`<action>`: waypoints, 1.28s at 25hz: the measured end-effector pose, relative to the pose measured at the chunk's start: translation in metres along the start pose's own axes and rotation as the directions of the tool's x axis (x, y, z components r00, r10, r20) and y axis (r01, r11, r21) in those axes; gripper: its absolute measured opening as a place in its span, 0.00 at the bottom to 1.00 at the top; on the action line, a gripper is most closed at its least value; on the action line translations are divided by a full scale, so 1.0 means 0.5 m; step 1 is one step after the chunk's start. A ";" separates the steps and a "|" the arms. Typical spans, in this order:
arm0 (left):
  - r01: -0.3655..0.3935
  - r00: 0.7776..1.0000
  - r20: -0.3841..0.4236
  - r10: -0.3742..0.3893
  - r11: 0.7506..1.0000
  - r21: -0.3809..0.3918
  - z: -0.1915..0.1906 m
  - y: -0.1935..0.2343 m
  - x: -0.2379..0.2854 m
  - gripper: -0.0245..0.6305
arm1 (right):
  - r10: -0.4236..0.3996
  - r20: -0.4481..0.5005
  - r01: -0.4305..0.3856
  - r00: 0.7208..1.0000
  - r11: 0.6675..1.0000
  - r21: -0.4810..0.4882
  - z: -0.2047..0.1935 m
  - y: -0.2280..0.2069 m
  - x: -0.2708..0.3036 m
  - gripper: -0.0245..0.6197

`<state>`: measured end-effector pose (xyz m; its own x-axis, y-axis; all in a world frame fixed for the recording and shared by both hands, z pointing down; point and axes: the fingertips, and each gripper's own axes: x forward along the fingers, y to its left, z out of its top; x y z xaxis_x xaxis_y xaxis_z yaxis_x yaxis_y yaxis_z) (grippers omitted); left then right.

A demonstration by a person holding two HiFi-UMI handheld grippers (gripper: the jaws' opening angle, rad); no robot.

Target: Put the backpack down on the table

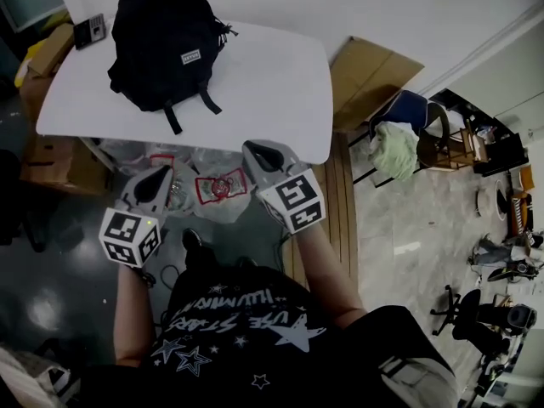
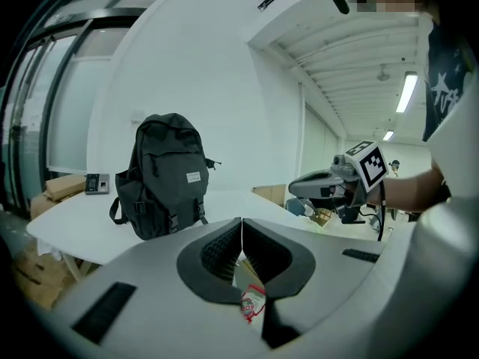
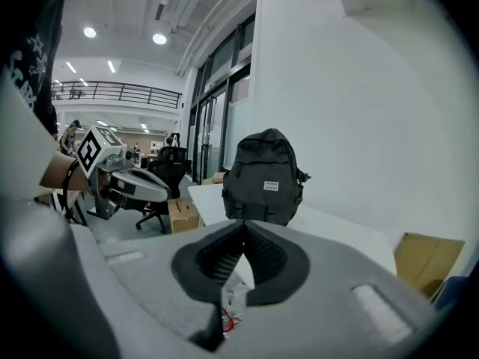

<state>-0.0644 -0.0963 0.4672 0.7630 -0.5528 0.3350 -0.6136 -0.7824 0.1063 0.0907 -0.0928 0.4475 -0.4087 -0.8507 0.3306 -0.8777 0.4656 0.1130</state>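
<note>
A black backpack (image 1: 164, 38) stands upright on the white table (image 1: 272, 92), toward its far left part; it also shows as the backpack (image 2: 166, 174) in the left gripper view and the backpack (image 3: 264, 178) in the right gripper view. My left gripper (image 1: 161, 177) is held off the table's near edge, shut, nothing between its jaws. My right gripper (image 1: 262, 153) hangs beside it at the near edge, also shut and empty. Both are well clear of the backpack. Each gripper sees the other: the right gripper (image 2: 314, 186), the left gripper (image 3: 142, 188).
A small black device (image 1: 89, 31) lies on the table's far left corner. Clear plastic bags (image 1: 212, 187) sit on the floor under the near edge. Cardboard boxes (image 1: 370, 79) lean at the right, a chair with cloth (image 1: 399, 143) beyond.
</note>
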 end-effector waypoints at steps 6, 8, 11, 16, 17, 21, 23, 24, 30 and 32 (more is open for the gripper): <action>-0.048 0.999 -0.014 0.048 0.999 -0.013 -0.032 -0.087 -0.030 0.05 | 0.026 -0.010 -0.026 1.000 1.000 0.004 -0.038 0.009 -0.089 0.04; -0.061 0.998 -0.017 0.061 0.998 -0.008 -0.041 -0.115 -0.036 0.05 | 0.043 -0.010 -0.043 0.999 0.999 0.005 -0.048 0.017 -0.115 0.04; -0.076 0.997 -0.014 0.076 0.997 -0.017 -0.049 -0.158 -0.045 0.05 | 0.074 -0.004 -0.074 0.997 0.997 0.003 -0.056 0.032 -0.153 0.04; -0.100 0.995 -0.016 0.100 0.995 -0.019 -0.060 -0.211 -0.069 0.05 | 0.099 -0.002 -0.099 0.995 0.995 0.007 -0.077 0.046 -0.195 0.04; -0.108 0.994 -0.013 0.108 0.994 -0.020 -0.058 -0.219 -0.075 0.05 | 0.104 -0.002 -0.104 0.995 0.995 0.006 -0.078 0.049 -0.202 0.04; -0.140 0.990 0.002 0.140 0.990 -0.029 -0.046 -0.242 -0.100 0.05 | 0.130 0.011 -0.130 0.992 0.992 0.005 -0.073 0.060 -0.227 0.04; -0.150 0.989 0.008 0.151 0.988 -0.030 -0.043 -0.254 -0.109 0.05 | 0.142 0.015 -0.142 0.990 0.990 0.002 -0.072 0.066 -0.235 0.04; -0.155 0.988 0.010 0.155 0.988 -0.029 -0.042 -0.260 -0.113 0.05 | 0.148 0.017 -0.149 0.989 0.989 0.001 -0.072 0.070 -0.240 0.04; -0.152 0.988 0.025 0.153 0.988 -0.027 -0.040 -0.291 -0.130 0.05 | 0.170 0.034 -0.169 0.985 0.985 -0.011 -0.065 0.096 -0.260 0.04; -0.148 0.988 0.033 0.148 0.989 -0.022 -0.036 -0.292 -0.133 0.05 | 0.165 0.042 -0.165 0.985 0.986 -0.011 -0.058 0.099 -0.263 0.04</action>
<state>-0.0293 0.0598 0.4463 0.6698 -0.6718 0.3162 -0.7239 -0.6856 0.0767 0.1080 0.0491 0.4369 -0.5580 -0.7715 0.3055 -0.7955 0.6021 0.0675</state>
